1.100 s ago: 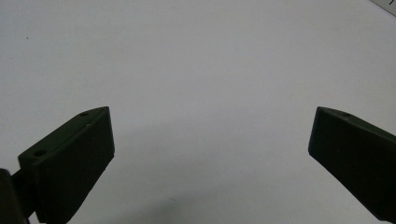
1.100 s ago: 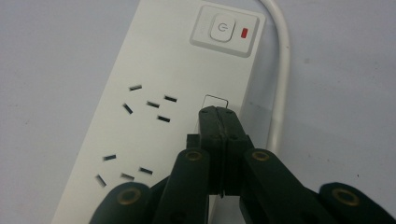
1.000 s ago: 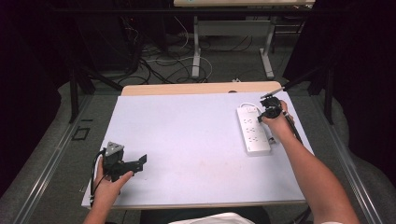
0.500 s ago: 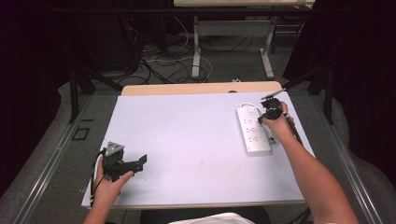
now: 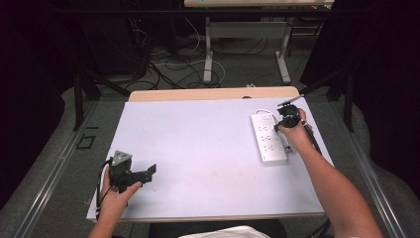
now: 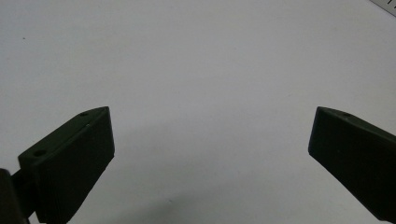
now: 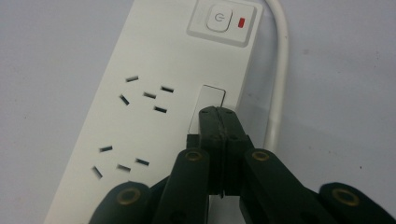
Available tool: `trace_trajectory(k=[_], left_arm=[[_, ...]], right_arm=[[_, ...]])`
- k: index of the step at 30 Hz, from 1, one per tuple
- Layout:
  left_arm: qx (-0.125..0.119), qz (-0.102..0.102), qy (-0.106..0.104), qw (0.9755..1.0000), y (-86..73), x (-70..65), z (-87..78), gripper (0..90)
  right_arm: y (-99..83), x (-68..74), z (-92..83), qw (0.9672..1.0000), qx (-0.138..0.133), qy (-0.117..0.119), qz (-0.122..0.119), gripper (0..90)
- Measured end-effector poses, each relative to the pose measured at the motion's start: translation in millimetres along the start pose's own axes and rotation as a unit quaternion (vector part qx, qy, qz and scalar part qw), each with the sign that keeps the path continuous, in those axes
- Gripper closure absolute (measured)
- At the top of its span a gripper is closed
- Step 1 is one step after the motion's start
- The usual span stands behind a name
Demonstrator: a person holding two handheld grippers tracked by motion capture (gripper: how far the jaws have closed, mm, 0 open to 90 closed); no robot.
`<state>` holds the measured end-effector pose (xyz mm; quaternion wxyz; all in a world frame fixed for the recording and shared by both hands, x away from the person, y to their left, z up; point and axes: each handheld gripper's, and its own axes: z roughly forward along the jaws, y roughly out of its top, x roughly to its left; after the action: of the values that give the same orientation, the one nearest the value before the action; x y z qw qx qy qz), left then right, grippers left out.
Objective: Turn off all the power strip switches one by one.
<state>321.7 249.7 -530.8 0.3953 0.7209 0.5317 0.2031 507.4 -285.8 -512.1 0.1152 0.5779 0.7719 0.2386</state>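
The rigid, light, smooth-cased power strip [image 7: 154, 98] lies flat at the table's [image 5: 198, 144] 2 o'clock, best held by its long edges; the right claw [image 7: 218, 113] is fully closed and empty above it, the left claw [image 6: 210, 135] wide open, empty.

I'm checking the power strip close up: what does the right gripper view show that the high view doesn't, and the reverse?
Right gripper view alone: the power button, a red indicator, the socket slots, and the right gripper shut, its tips at a small rectangular panel.

High view alone: the left gripper open near the table's front left, and both forearms.

Both: the white power strip and its cable.
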Motion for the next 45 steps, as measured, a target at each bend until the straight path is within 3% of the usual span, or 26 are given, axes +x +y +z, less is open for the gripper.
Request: trace_trajectory(k=[3, 4, 8, 13, 14, 16, 17, 26, 33, 35, 40, 41, 43, 44, 45], left_arm=[[0.000, 0.000, 0.001, 1.0000, 0.1, 0.2, -0.2, 0.3], [0.000, 0.000, 0.000, 1.0000, 0.1, 0.1, -0.2, 0.3], [0.000, 0.000, 0.000, 1.0000, 0.2, 0.1, 0.1, 0.3], [0.002, 0.001, 0.000, 1.0000, 0.9, 0.0, -0.1, 0.3], [0.002, 0.001, 0.000, 1.0000, 0.9, -0.1, 0.0, 0.3], [0.002, 0.001, 0.000, 1.0000, 0.9, -0.1, 0.2, 0.3], [0.002, 0.001, 0.000, 1.0000, 1.0, -0.1, 0.2, 0.3], [0.001, 0.001, 0.000, 1.0000, 1.0, -0.4, 0.3, 0.3], [0.001, 0.001, 0.000, 1.0000, 1.1, -0.4, 0.4, 0.3], [0.001, 0.001, 0.000, 1.0000, 1.0, -0.3, 0.3, 0.3], [0.003, 0.002, 0.000, 1.0000, 0.9, 0.0, 0.3, 0.3], [0.002, 0.002, 0.000, 1.0000, 1.0, -0.2, 0.3, 0.3], [0.002, 0.002, 0.000, 1.0000, 1.0, -0.4, 0.5, 0.3], [0.001, 0.001, 0.000, 1.0000, 0.9, -0.5, 0.8, 0.3], [0.001, 0.001, 0.000, 1.0000, 0.9, -0.5, 1.0, 0.3]], right_arm=[[-1.4, 0.8, -2.4, 1.0000, -0.002, 0.002, -0.002, 90.0], [-2.7, 0.0, -2.6, 0.9998, -0.012, 0.013, -0.007, 90.0], [-4.2, 1.7, -7.5, 0.9999, 0.002, 0.006, -0.012, 90.0], [-6.6, 2.9, -12.7, 0.9999, -0.005, 0.011, -0.010, 90.0], [-7.7, 1.4, -13.5, 0.9997, -0.009, 0.012, -0.021, 90.0], [-8.4, 2.9, -15.1, 0.9998, -0.004, 0.011, -0.015, 90.0], [-9.2, 1.9, -15.6, 0.9996, -0.005, 0.014, -0.024, 90.0], [-13.7, 5.6, -18.6, 0.9998, -0.001, 0.015, -0.016, 90.0], [-15.1, 5.4, -18.1, 0.9994, -0.005, 0.025, -0.023, 90.0], [-15.6, 6.0, -18.4, 0.9995, 0.004, 0.015, -0.027, 90.0], [-18.6, 6.8, -17.2, 0.9995, 0.012, 0.016, -0.025, 90.0], [-19.5, 5.0, -16.4, 0.9992, 0.008, 0.017, -0.035, 90.0], [-20.6, 5.6, -16.7, 0.9994, 0.014, 0.018, -0.025, 90.0], [-21.3, 3.7, -16.9, 0.9991, 0.015, 0.020, -0.035, 90.0], [-21.8, 5.0, -16.5, 0.9995, 0.015, 0.016, -0.024, 90.0]])
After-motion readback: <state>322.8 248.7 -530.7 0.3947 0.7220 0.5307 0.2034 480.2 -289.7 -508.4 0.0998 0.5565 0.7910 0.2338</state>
